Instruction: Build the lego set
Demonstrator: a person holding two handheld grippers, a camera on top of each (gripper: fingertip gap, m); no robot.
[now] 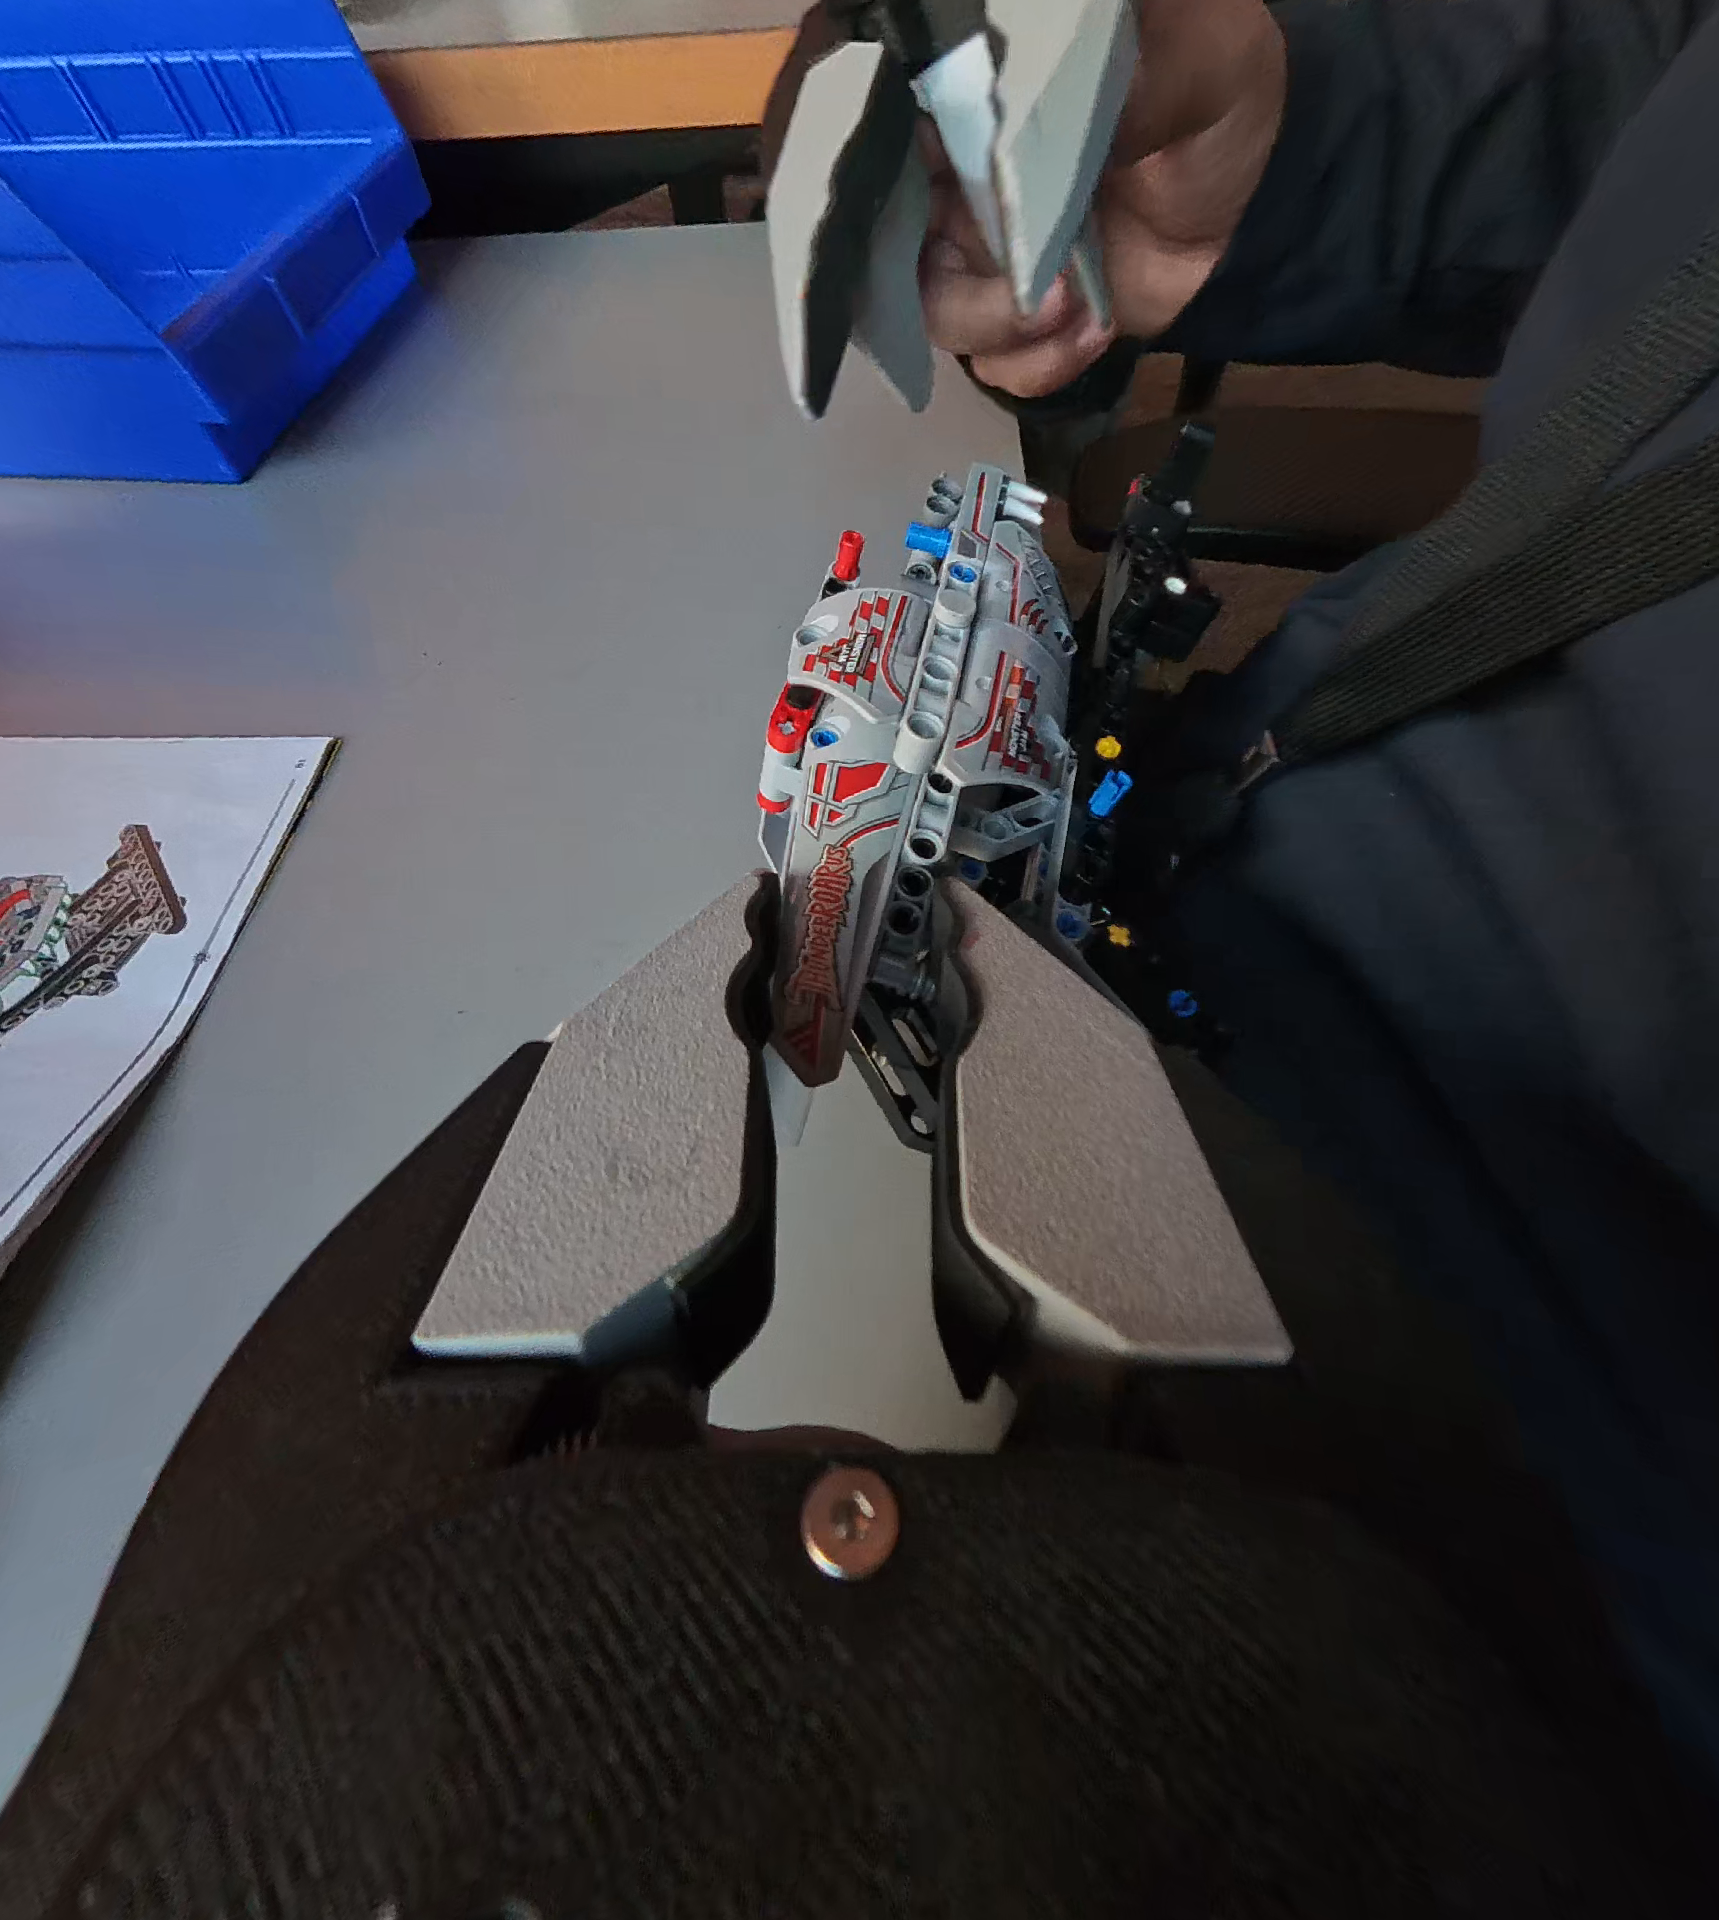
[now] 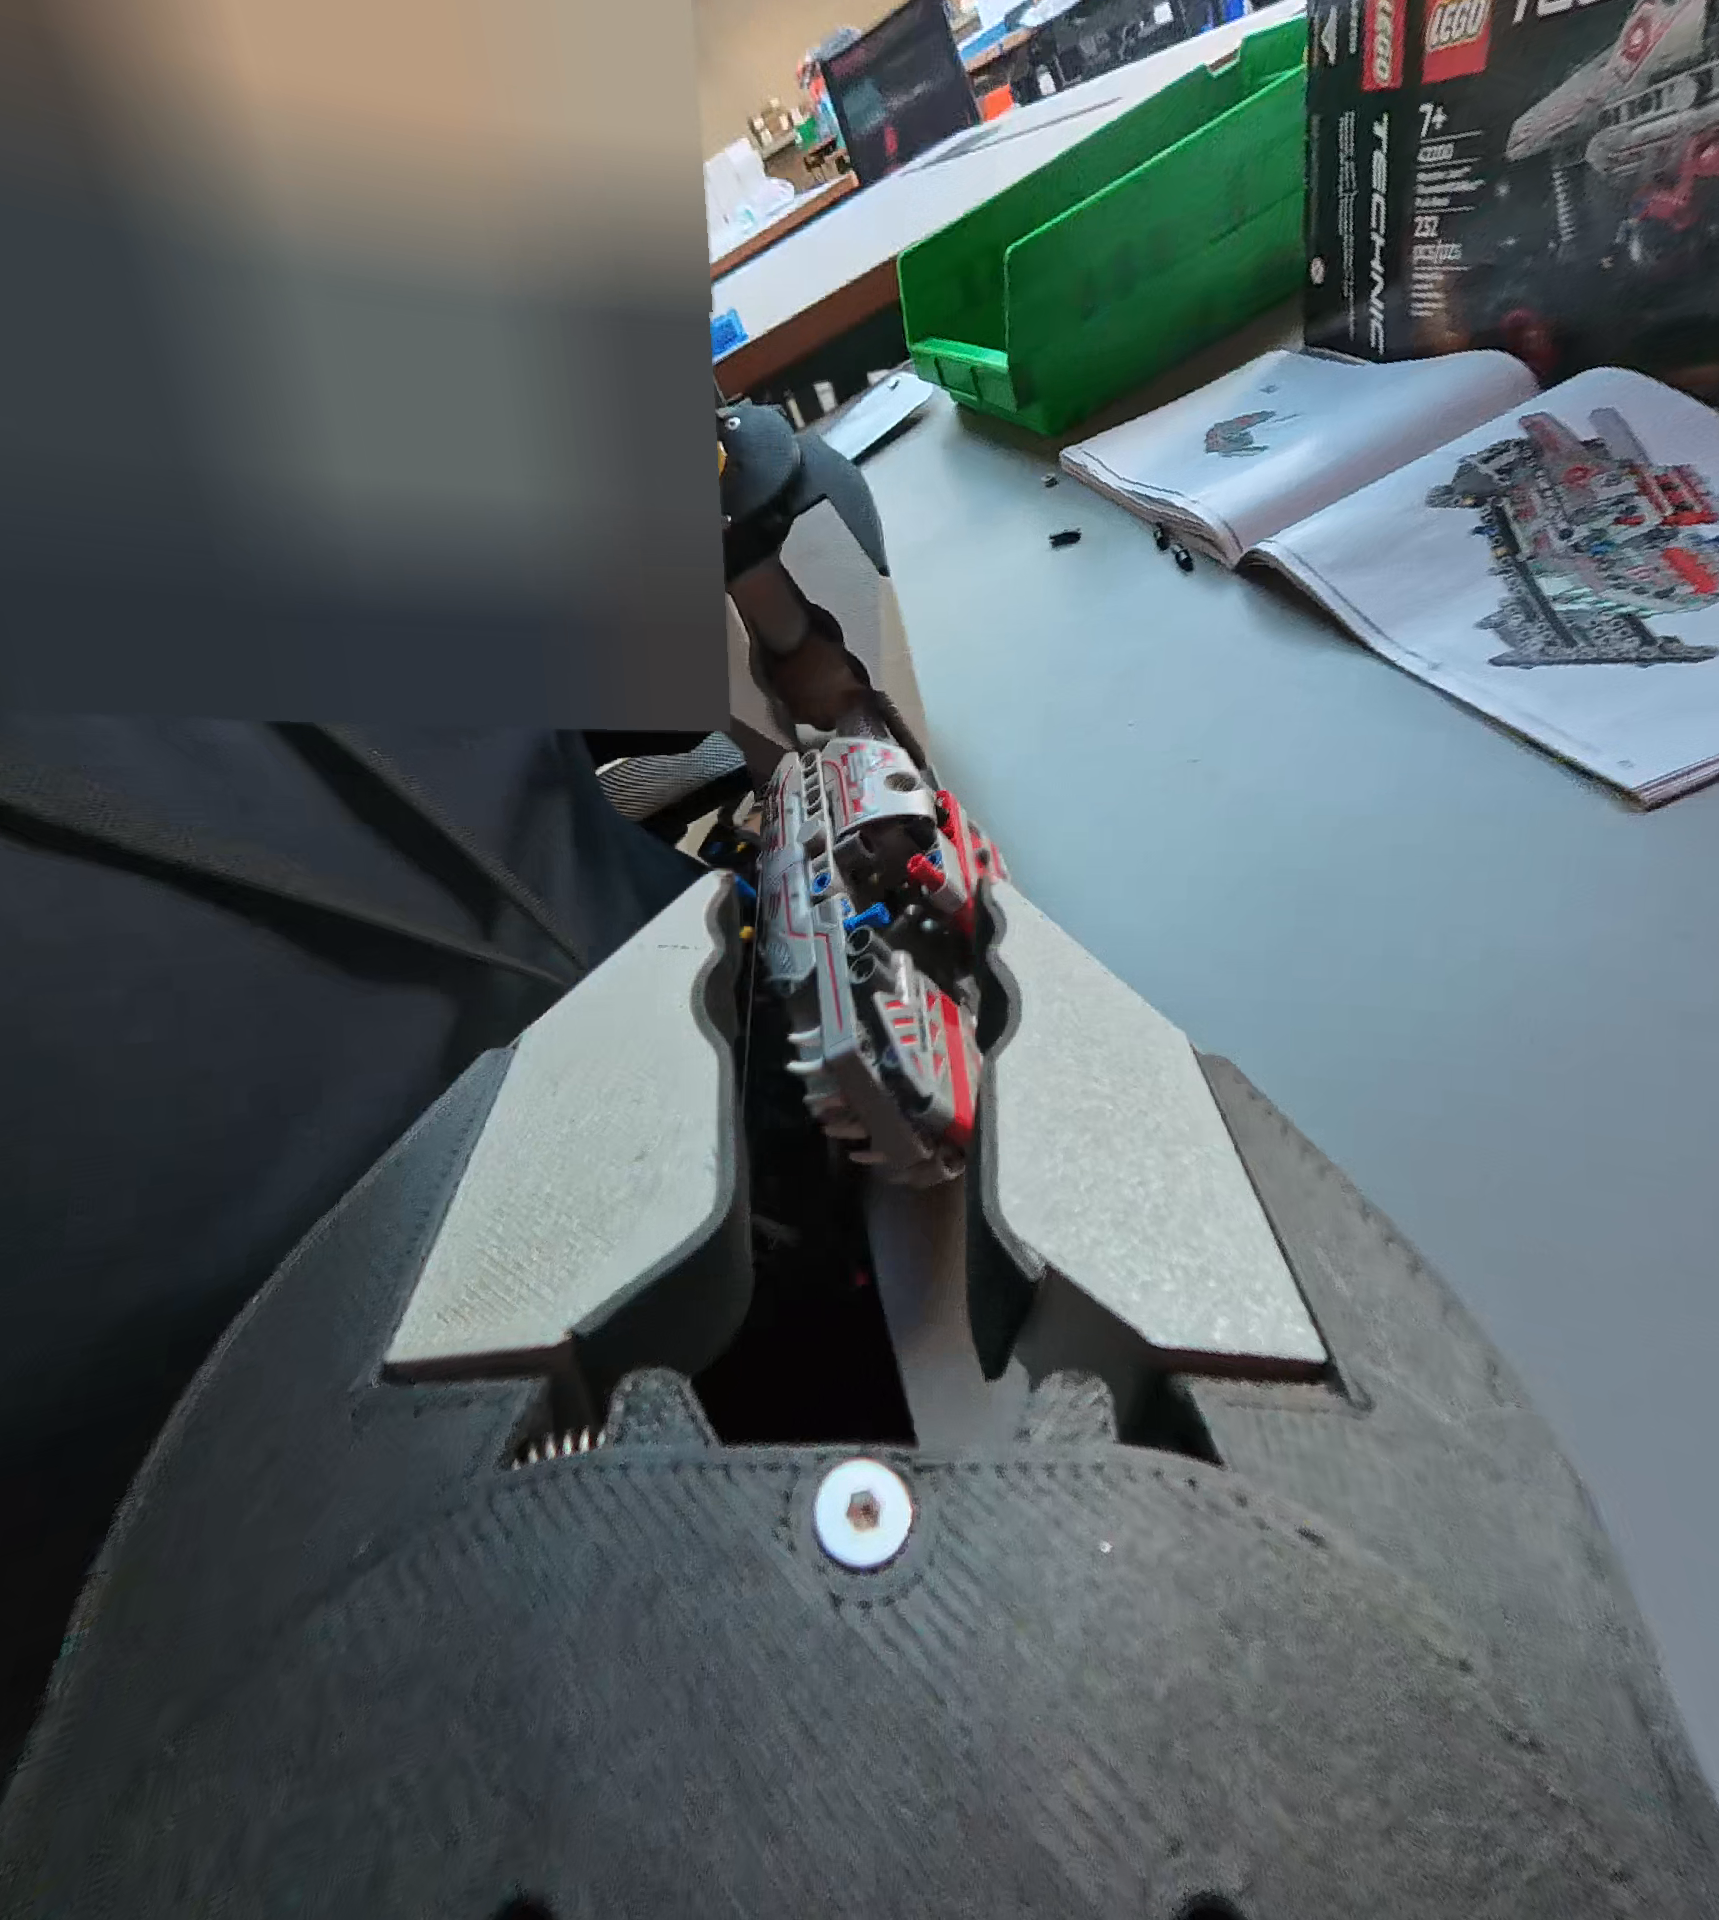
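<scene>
The partly built lego model (image 1: 922, 727), grey with red stickers and blue and red pins, is held up above the grey table's (image 1: 522, 623) edge. My left gripper (image 1: 860, 956) is shut on its near end, on a stickered grey panel. My right gripper (image 1: 928, 353) shows at the top of the left wrist view, held by a hand, jaws apart, just beyond the model's far end and not touching it. In the right wrist view the model (image 2: 876, 977) shows between my right gripper's (image 2: 860, 956) open fingers, with the left gripper (image 2: 793, 488) behind it.
An open instruction booklet (image 1: 55, 987) lies on the table; it also shows in the right wrist view (image 2: 1509, 561). There are blue bins (image 1: 128, 229), a green bin (image 2: 1094, 270), the set's box (image 2: 1561, 177) and small black pins (image 2: 1065, 537). A person's dark clothing (image 1: 1509, 935) is beside the table. Left tips to right tips: about 10 cm.
</scene>
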